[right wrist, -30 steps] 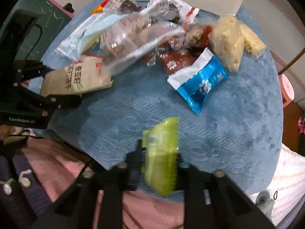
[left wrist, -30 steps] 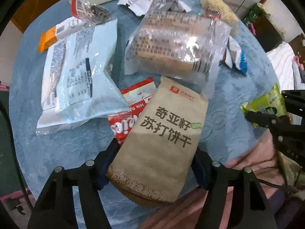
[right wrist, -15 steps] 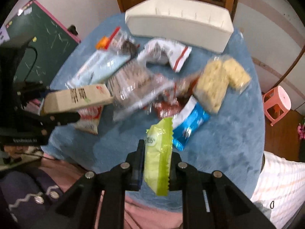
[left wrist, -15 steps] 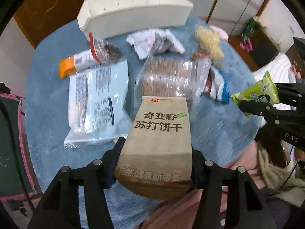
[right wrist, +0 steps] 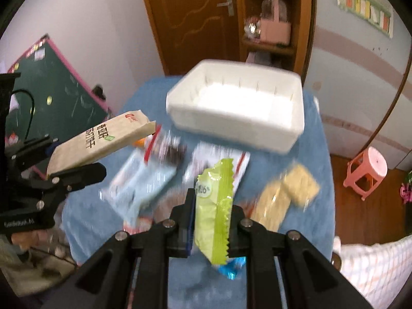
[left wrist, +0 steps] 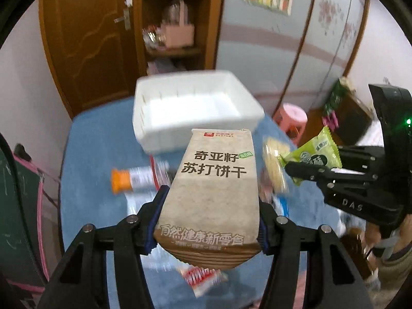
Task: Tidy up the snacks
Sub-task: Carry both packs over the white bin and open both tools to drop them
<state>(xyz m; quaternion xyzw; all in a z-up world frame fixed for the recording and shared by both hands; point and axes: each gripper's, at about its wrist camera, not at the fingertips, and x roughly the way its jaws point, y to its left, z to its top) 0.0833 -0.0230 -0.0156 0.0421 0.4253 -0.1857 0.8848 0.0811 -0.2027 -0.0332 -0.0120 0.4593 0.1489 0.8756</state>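
White bin (left wrist: 195, 126) near blue table's (left wrist: 90, 139) far edge.

Both your grippers are matte black, angular two-arm linkages with silver round-head screws at the pivots and blue pads on the inner finger faces; left gripper (left wrist: 208, 221), right gripper (right wrist: 212, 221). From the left wrist view your right unit's body carries white "DAS" lettering and a lit green LED. From the right wrist view your left unit shows small white lettering, too blurred to read, and a thin black cable looping off its top.
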